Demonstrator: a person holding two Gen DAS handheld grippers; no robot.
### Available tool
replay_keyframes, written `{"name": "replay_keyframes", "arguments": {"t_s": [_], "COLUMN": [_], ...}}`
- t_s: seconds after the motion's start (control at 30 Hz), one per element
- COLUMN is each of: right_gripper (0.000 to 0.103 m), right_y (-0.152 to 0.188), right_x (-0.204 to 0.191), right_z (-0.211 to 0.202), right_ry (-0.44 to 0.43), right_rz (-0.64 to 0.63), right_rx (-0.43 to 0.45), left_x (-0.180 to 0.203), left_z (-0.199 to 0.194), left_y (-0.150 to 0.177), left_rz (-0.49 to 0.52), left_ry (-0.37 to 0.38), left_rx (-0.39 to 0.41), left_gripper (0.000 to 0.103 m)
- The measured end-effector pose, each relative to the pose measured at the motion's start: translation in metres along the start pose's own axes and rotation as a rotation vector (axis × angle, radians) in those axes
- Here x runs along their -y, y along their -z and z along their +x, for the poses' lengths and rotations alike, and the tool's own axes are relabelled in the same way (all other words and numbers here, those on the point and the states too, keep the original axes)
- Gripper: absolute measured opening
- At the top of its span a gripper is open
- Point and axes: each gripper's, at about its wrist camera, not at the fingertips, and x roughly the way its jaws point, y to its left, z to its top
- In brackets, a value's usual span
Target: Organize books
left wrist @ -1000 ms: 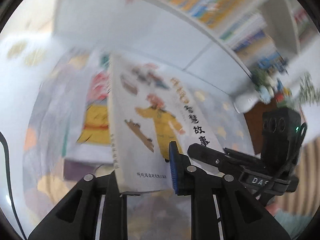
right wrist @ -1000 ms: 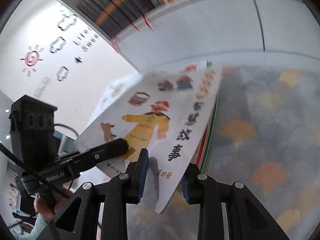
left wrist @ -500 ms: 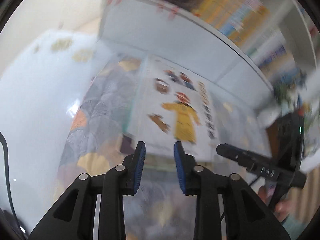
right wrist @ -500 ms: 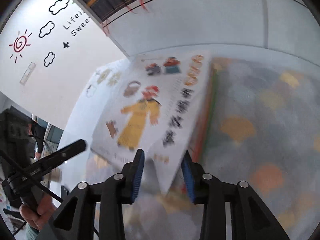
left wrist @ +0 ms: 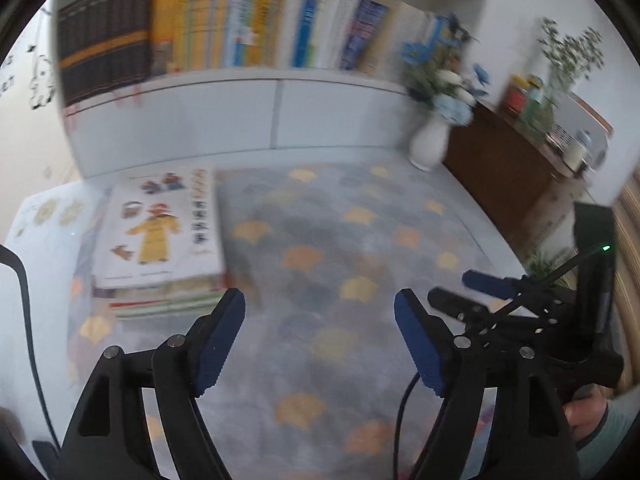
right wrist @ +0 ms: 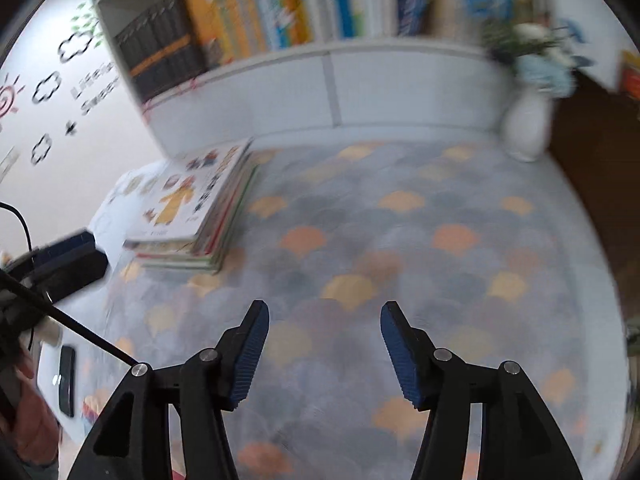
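Note:
A stack of books (left wrist: 160,264) lies flat at the far left of the patterned cloth; its top book (left wrist: 160,224) is white with a figure in yellow. The stack also shows in the right wrist view (right wrist: 192,216). My left gripper (left wrist: 320,312) is open and empty, raised above the cloth to the right of the stack. My right gripper (right wrist: 324,320) is open and empty, above the middle of the cloth. The right gripper shows at the right of the left wrist view (left wrist: 480,288); the left one shows at the left edge of the right wrist view (right wrist: 68,260).
A white shelf unit (left wrist: 240,112) with upright books (left wrist: 224,24) runs along the back. A white vase of flowers (left wrist: 430,144) stands at the back right beside a brown cabinet (left wrist: 512,176). A dark phone (right wrist: 66,380) lies at the table's left edge.
Both grippers let go of the white book, which now lies flat on top of the stack. Both have opened wide and pulled back and up, away from the stack.

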Motion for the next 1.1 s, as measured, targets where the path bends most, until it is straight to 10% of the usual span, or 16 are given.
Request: {"name": "replay_keyframes", "arguments": {"t_s": [0.13, 0.37, 0.6, 1.1], "right_gripper": [0.090, 0.089, 0.089, 0.089], "right_y": [0.008, 0.030, 0.029, 0.019], "right_x": [0.026, 0.043, 0.024, 0.022], "right_z": [-0.029, -0.035, -0.060, -0.075], "right_ry": [0.018, 0.035, 0.206, 0.250], "right_rz": [0.121, 0.199, 0.066, 0.038], "right_rx": [0.020, -0.037, 0.033, 0.051], "left_x": [0.022, 0.058, 0.044, 0.020], "left_z": [-0.001, 0.004, -0.011, -0.047], "left_y": [0.001, 0.023, 0.022, 0.014], "left_rz": [0.006, 0.081, 0.009, -0.014], "left_ry": [-0.084, -0.299, -0.351, -0.441], "left_rx": [0.021, 0.039, 0.040, 0.116], "left_gripper": [0.078, 0.090, 0.090, 0.101]}}
